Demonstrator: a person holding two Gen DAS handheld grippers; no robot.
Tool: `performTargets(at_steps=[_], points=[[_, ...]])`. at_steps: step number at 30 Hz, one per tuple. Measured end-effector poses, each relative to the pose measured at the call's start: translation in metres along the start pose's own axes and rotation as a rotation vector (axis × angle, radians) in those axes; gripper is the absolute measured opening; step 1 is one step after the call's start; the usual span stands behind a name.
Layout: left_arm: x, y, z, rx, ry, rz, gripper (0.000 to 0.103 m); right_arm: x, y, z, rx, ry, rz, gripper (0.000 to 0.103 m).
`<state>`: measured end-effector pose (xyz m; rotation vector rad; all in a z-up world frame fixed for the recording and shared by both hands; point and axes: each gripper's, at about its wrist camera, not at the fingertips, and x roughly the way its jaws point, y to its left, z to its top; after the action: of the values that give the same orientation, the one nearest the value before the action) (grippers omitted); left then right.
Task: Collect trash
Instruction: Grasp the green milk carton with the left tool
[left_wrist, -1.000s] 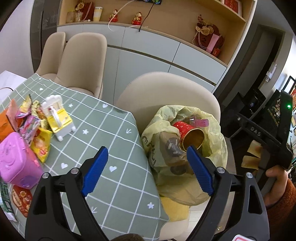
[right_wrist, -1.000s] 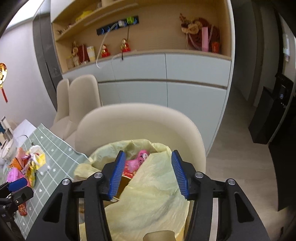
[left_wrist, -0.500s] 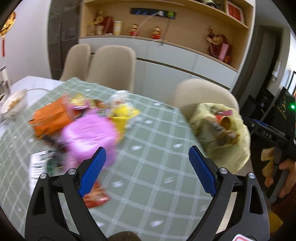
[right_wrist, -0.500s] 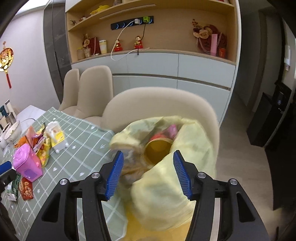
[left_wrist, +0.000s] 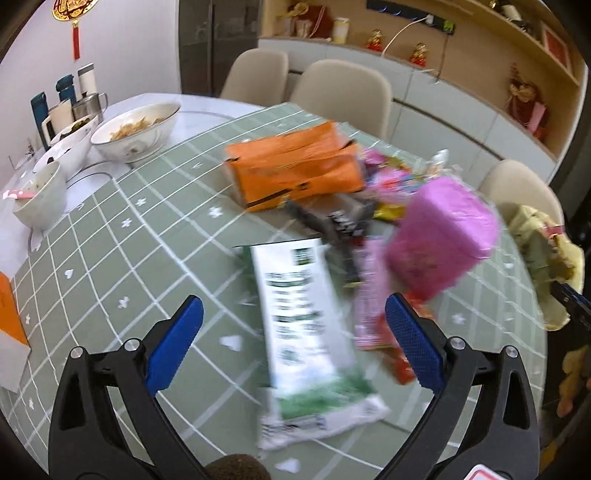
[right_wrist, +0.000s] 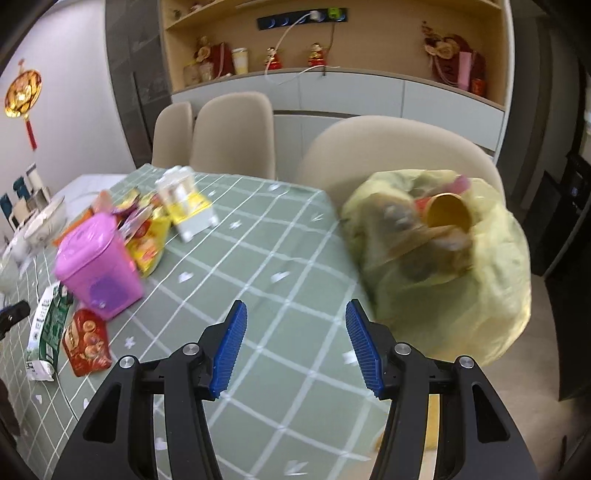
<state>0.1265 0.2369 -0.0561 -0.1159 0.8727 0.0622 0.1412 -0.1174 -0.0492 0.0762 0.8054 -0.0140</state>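
Note:
My left gripper (left_wrist: 291, 299) hovers over the green checked tablecloth (left_wrist: 147, 240), its jaws opening with nothing pressed between them. Under it lies a flat white and green carton (left_wrist: 303, 325). Past the carton are a pink box (left_wrist: 439, 236), an orange pack (left_wrist: 295, 170) and several snack wrappers (left_wrist: 388, 177). My right gripper (right_wrist: 296, 304) is open and empty above the cloth. To its right, a yellow trash bag (right_wrist: 443, 258) with a red cup (right_wrist: 447, 212) in it rests on a beige chair (right_wrist: 388, 147). A red snack packet (right_wrist: 86, 341) lies at the left of the right wrist view.
White bowls (left_wrist: 136, 129) and mugs (left_wrist: 55, 114) stand at the far left of the table. A yellow and white toy (right_wrist: 188, 206) sits behind the pink box (right_wrist: 98, 266). Two more beige chairs (right_wrist: 232, 133) line the far side, with cabinets and shelves behind.
My left gripper has swung left from the trash bag to over the carton and the trash pile, its jaws wider. My right gripper has drawn back from the bag, which now sits to its right.

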Motion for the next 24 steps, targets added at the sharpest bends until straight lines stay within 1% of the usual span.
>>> performTargets(at_steps=[1, 2, 4, 6, 7, 8, 9, 13, 14, 15, 16, 19, 22, 24], points=[[0.008, 0.005, 0.000, -0.007, 0.024, -0.001, 0.093, 0.002, 0.004, -0.002, 0.008, 0.012, 0.004, 0.053], [0.014, 0.008, -0.001, -0.023, 0.044, -0.005, 0.088, 0.005, 0.011, -0.006, 0.021, 0.038, 0.016, 0.053], [0.023, 0.014, -0.002, -0.053, 0.084, -0.016, 0.083, 0.008, 0.025, -0.015, 0.018, 0.079, 0.042, 0.053], [0.029, 0.020, -0.003, -0.084, 0.098, -0.057, 0.080, 0.010, 0.043, -0.024, -0.014, 0.102, 0.065, 0.053], [0.030, 0.021, -0.002, -0.088, 0.097, -0.054, 0.077, 0.010, 0.052, -0.028, -0.032, 0.106, 0.074, 0.053], [0.030, 0.021, -0.001, -0.084, 0.099, -0.043, 0.069, 0.011, 0.062, -0.032, -0.045, 0.112, 0.083, 0.053], [0.032, 0.021, 0.000, -0.077, 0.108, -0.037, 0.067, 0.013, 0.071, -0.034, -0.052, 0.118, 0.092, 0.053], [0.035, 0.024, 0.002, -0.095, 0.148, -0.095, 0.066, 0.014, 0.105, -0.041, -0.082, 0.133, 0.145, 0.053], [0.033, 0.025, 0.002, -0.102, 0.158, -0.119, 0.066, 0.013, 0.115, -0.042, -0.096, 0.130, 0.159, 0.053], [0.031, 0.025, 0.002, -0.108, 0.165, -0.159, 0.066, 0.013, 0.121, -0.042, -0.104, 0.128, 0.168, 0.053], [0.030, 0.024, 0.003, -0.106, 0.164, -0.179, 0.066, 0.013, 0.128, -0.042, -0.111, 0.127, 0.177, 0.053], [0.023, 0.021, 0.004, -0.078, 0.146, -0.181, 0.067, 0.015, 0.144, -0.040, -0.110, 0.126, 0.189, 0.053], [0.027, 0.020, 0.004, -0.056, 0.160, -0.155, 0.067, 0.019, 0.150, -0.040, -0.101, 0.124, 0.162, 0.053], [0.030, 0.014, 0.002, -0.040, 0.171, -0.161, 0.069, 0.022, 0.149, -0.041, -0.083, 0.131, 0.140, 0.053]])
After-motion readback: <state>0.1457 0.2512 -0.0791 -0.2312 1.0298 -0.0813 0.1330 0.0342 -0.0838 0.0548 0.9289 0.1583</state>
